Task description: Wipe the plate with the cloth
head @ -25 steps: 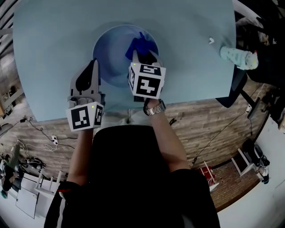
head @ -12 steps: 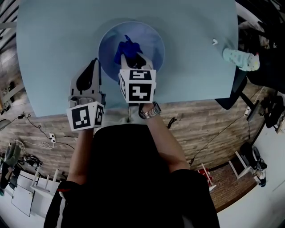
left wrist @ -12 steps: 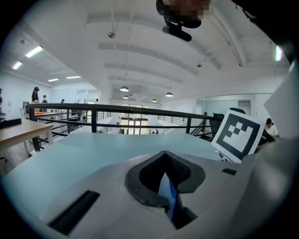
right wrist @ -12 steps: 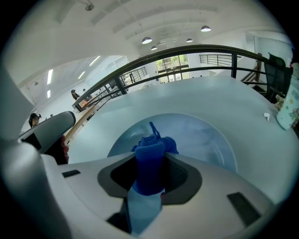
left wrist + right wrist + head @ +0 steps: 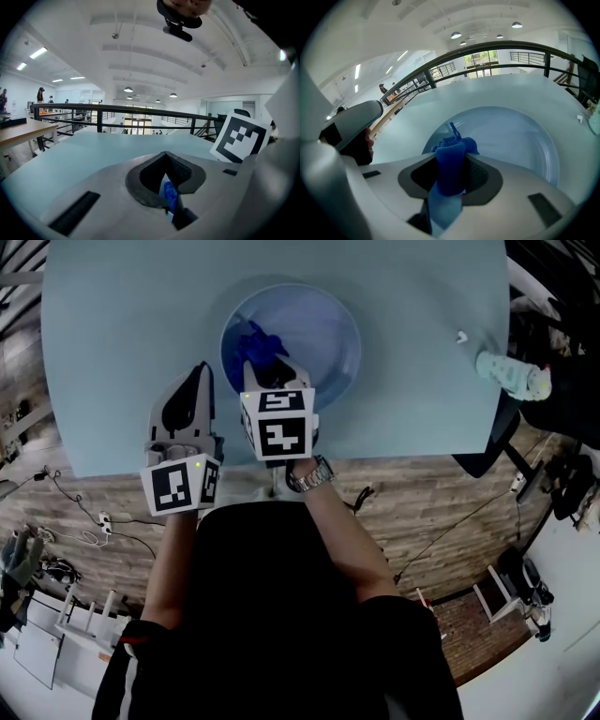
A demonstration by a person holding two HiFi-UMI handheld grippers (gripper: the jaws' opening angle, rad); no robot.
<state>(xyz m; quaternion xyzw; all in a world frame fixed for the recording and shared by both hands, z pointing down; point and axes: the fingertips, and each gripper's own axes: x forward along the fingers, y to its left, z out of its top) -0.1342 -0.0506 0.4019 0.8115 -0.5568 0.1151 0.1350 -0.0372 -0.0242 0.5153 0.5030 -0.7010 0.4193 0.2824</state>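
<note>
A round blue plate (image 5: 319,334) lies on the pale blue table (image 5: 122,324). My right gripper (image 5: 266,363) is over the plate's left part, shut on a dark blue cloth (image 5: 253,340) that bunches out past the jaws onto the plate. In the right gripper view the cloth (image 5: 450,161) stands pinched between the jaws, with the plate (image 5: 520,136) spreading out ahead. My left gripper (image 5: 201,372) rests on the table just left of the plate's rim. Its jaws meet at the tips (image 5: 165,156) and hold nothing that I can make out.
A small white object (image 5: 460,336) lies on the table at the right. A pale speckled item (image 5: 511,374) sits at the table's right edge. The table's near edge runs just below both grippers, with wooden floor beyond.
The right gripper has dragged the cloth leftward across the plate, from its middle to its left part. The left gripper has stayed where it was.
</note>
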